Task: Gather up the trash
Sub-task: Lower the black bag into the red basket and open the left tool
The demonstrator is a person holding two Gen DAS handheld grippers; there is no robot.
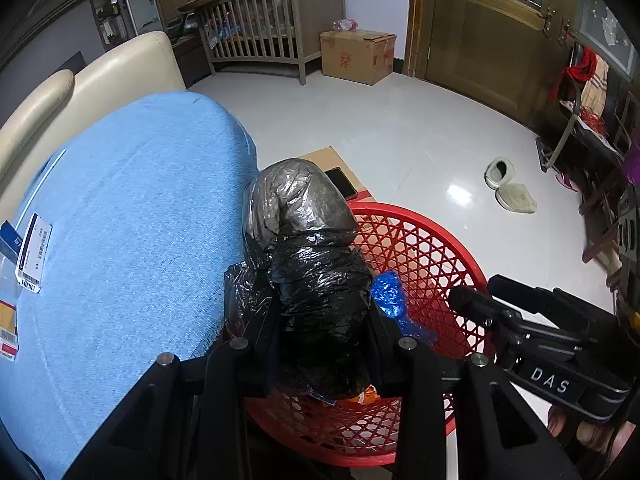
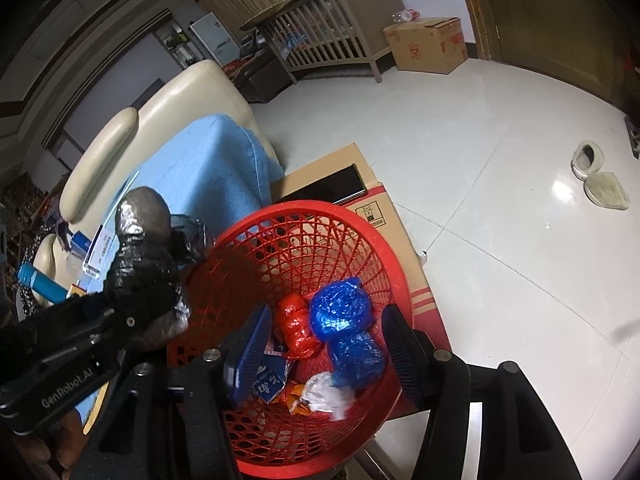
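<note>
My left gripper (image 1: 322,320) is shut on a black plastic-wrapped bundle (image 1: 308,248) and holds it over the left rim of the red mesh basket (image 1: 432,248). It also shows in the right wrist view (image 2: 144,268), left of the basket (image 2: 360,240). My right gripper (image 2: 324,344) is open and empty above the basket. Inside lie a blue plastic bundle (image 2: 344,328), a red plastic bundle (image 2: 296,328), a crumpled white piece (image 2: 324,394) and printed wrappers (image 2: 272,384).
The basket stands on a cardboard box (image 2: 384,208) with a dark phone (image 2: 332,186) on it. A blue-covered sofa (image 1: 120,240) with cards (image 1: 34,252) lies left. Slippers (image 1: 508,184), another carton (image 1: 356,56) and a crib (image 1: 264,24) stand on the white floor.
</note>
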